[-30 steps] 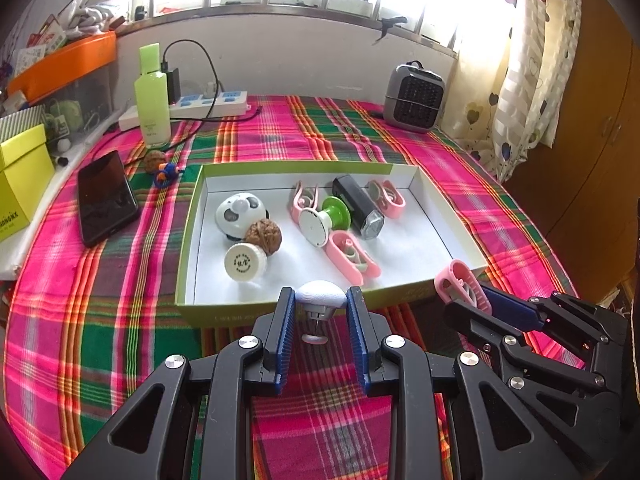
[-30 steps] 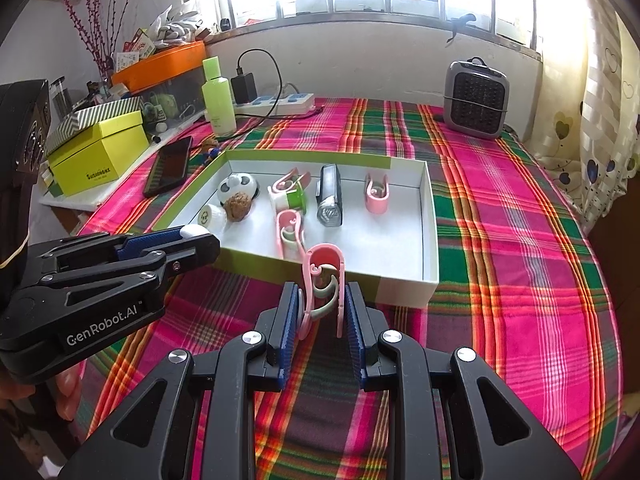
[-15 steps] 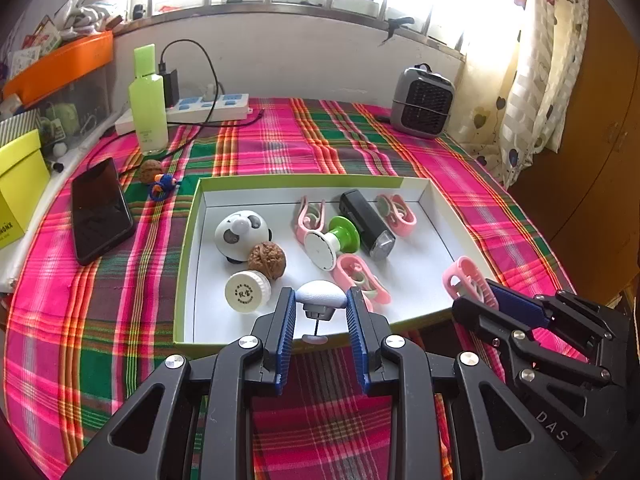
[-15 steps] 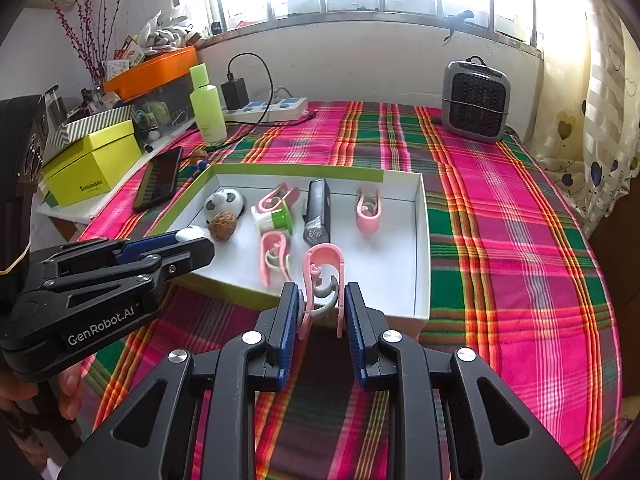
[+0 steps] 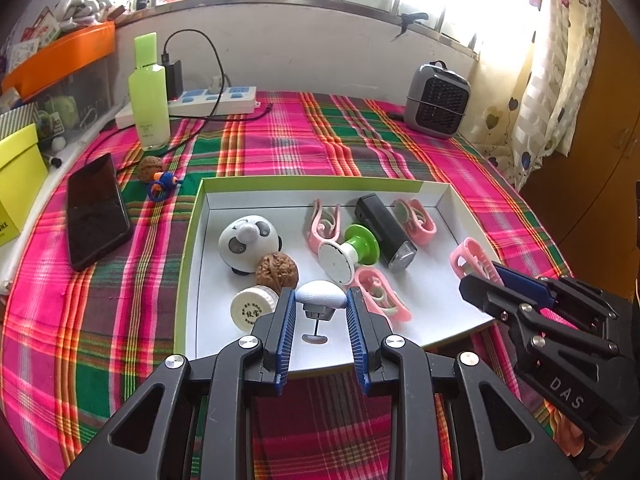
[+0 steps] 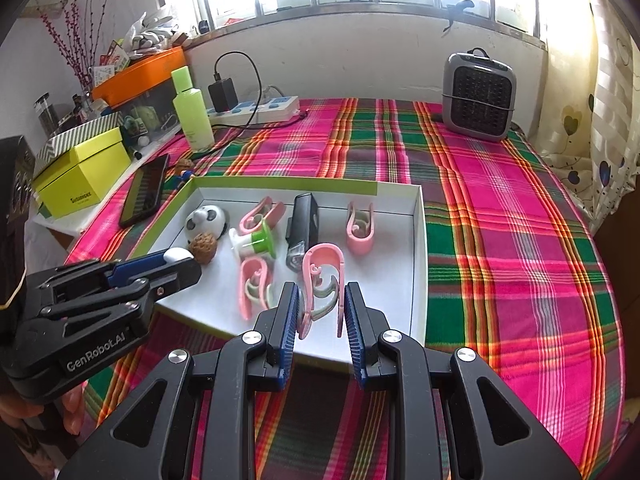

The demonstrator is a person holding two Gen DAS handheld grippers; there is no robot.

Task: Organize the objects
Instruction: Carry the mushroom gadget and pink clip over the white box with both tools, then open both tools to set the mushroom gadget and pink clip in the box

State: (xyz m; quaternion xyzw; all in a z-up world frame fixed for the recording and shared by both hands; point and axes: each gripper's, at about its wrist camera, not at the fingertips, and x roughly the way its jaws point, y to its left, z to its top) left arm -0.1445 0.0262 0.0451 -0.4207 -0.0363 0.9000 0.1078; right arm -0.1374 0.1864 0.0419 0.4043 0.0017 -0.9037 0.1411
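White dome-capped piece (image 5: 322, 295) gripped in left claw (image 5: 321, 322), above box (image 5: 188, 264) near its front wall. Pink clip (image 6: 323, 280) clamped in right claw (image 6: 321, 312), above box's front right area. 3 pink clips, walnut (image 5: 277, 273), flashlight (image 5: 384, 232) inside box at mid-worktop.

white knob (image 5: 322, 295) | pink clip (image 6: 323, 280) upright | both held over tray (image 5: 192, 264)

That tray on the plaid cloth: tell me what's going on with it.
A person is filling the white tray using two handheld grippers. The left gripper holds a white-capped piece over the tray's near edge. The right gripper holds a pink clip above the tray. A walnut, three more clips and other items already lie inside.
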